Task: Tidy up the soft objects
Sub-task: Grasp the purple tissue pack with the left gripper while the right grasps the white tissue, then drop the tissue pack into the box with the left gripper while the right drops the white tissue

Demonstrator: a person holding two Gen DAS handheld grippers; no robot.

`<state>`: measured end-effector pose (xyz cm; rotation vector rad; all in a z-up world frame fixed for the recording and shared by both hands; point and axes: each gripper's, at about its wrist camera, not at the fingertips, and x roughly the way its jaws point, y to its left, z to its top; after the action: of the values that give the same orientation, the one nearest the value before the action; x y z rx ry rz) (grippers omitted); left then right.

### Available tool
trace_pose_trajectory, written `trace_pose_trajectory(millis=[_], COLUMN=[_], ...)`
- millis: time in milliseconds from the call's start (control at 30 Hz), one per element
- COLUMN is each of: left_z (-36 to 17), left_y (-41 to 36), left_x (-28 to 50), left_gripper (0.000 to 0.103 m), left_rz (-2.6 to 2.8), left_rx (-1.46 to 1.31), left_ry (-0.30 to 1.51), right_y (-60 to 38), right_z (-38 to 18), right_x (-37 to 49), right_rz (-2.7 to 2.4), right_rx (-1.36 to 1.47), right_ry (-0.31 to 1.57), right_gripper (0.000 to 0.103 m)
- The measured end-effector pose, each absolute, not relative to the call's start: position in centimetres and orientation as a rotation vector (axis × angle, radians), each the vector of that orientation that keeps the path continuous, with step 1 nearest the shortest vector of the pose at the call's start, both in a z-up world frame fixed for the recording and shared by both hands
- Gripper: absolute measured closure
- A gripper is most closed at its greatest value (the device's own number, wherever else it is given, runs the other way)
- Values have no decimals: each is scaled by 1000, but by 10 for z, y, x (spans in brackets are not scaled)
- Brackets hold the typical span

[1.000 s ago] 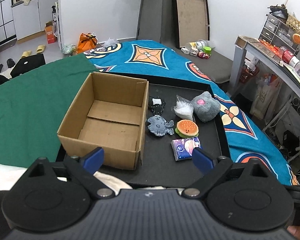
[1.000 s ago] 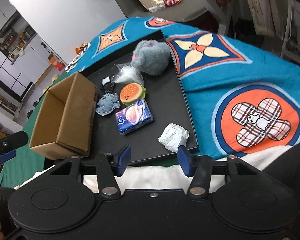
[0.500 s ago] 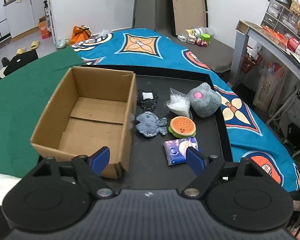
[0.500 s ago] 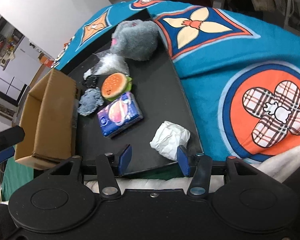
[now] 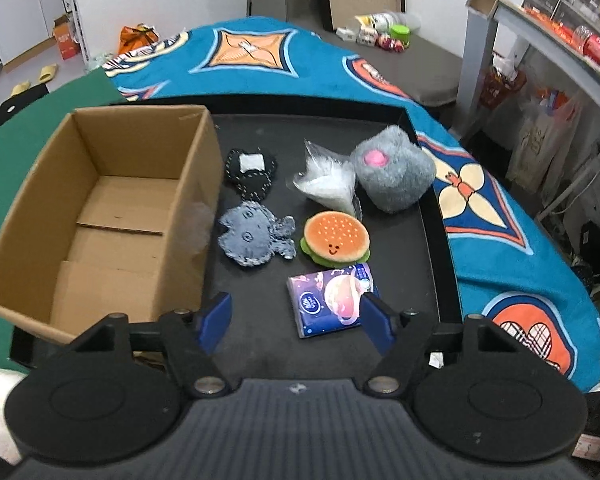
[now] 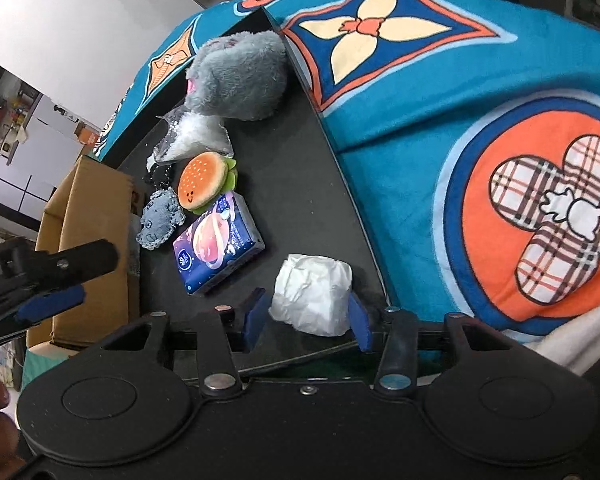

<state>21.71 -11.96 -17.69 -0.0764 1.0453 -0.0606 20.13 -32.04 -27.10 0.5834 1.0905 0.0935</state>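
An open cardboard box (image 5: 100, 208) stands empty on the left of a black tray (image 5: 428, 240). Beside it lie a black felt toy (image 5: 250, 172), a grey-blue felt toy (image 5: 256, 236), a clear plastic bag (image 5: 332, 186), a grey plush (image 5: 392, 168), a burger plush (image 5: 336, 238) and a purple tissue pack (image 5: 332, 298). My left gripper (image 5: 296, 320) is open just before the tissue pack. My right gripper (image 6: 306, 316) is open, its jaws on either side of a crumpled white tissue (image 6: 312, 292) at the tray's near corner. The left gripper's fingers (image 6: 52, 304) show at the left of the right wrist view.
The tray lies on a blue patterned blanket (image 6: 500, 160) with green cloth (image 5: 20, 128) to the left. A shelf unit (image 5: 540, 40) with clutter stands at the right. Bottles and small items (image 5: 380, 32) sit on a low grey platform behind.
Both grippers have moved forward and down toward the tray. The white tissue now sits between the right gripper's jaws. The left gripper has closed in on the tissue pack.
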Motion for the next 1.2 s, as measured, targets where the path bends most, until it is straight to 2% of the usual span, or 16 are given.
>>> trace_pose_trajectory(millis=[400,867,1200], left_z=[-216,-251,-256], left_y=[-145,-166,-162], left_x=[251,271,264], left_gripper=[33,26,30], left_rz=[-76,-74,-65], left_rx=[-39,-29,-84], left_ry=[1149,1241,1256], right_y=[-318,-328,-326], right_z=[-271,-276,-276], right_x=[200,203,207], right_rz=[108,125,114], right_rx=[552,625,603], right_ry=[1047,1039,1038], right_gripper=[61,62,62])
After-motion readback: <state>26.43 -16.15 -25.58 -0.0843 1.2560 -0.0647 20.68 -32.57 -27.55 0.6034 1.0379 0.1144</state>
